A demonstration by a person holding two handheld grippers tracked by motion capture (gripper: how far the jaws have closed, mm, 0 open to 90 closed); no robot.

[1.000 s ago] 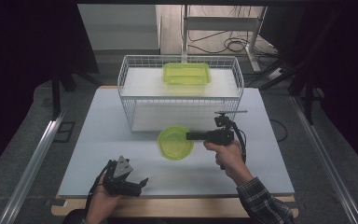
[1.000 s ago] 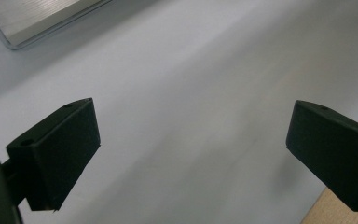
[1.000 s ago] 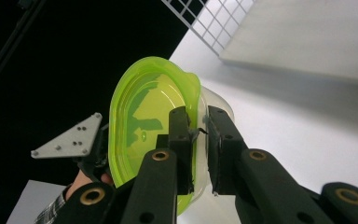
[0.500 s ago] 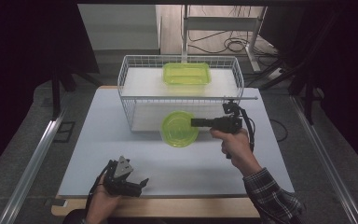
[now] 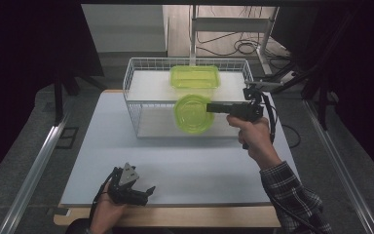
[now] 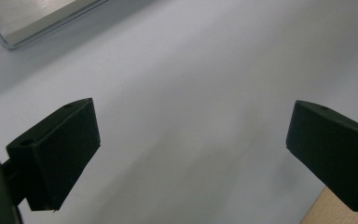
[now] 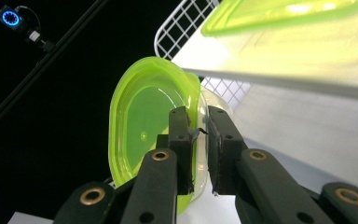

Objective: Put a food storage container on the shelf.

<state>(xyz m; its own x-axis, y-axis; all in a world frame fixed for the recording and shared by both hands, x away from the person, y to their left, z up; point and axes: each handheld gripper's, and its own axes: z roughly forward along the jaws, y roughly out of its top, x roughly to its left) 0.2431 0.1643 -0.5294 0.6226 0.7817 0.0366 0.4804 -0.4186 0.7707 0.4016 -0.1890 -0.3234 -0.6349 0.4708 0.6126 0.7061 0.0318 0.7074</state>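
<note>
My right gripper (image 5: 208, 107) is shut on the rim of a round lime-green plastic container (image 5: 193, 114), holding it in the air in front of the white wire basket (image 5: 137, 92). In the right gripper view the jaws pinch the container (image 7: 144, 121) at its edge, with my right gripper (image 7: 198, 133) pointing toward the basket. A rectangular lime-green container (image 5: 195, 76) rests inside the basket at the back. My left gripper (image 5: 146, 192) lies low near the table's front edge, held by a hand, its jaws wide apart. In the left gripper view, my left gripper (image 6: 191, 135) has only bare table between its jaws.
The white table top (image 5: 185, 165) spreads wide between the two hands. A metal rail (image 5: 34, 170) runs along the left side. Cables and a stand (image 5: 233, 29) lie on the floor behind the basket. A wooden edge (image 5: 175, 217) borders the table's front.
The right gripper has lifted the round green container off the table and carried it up toward the basket's front. The left gripper has stayed where it was.
</note>
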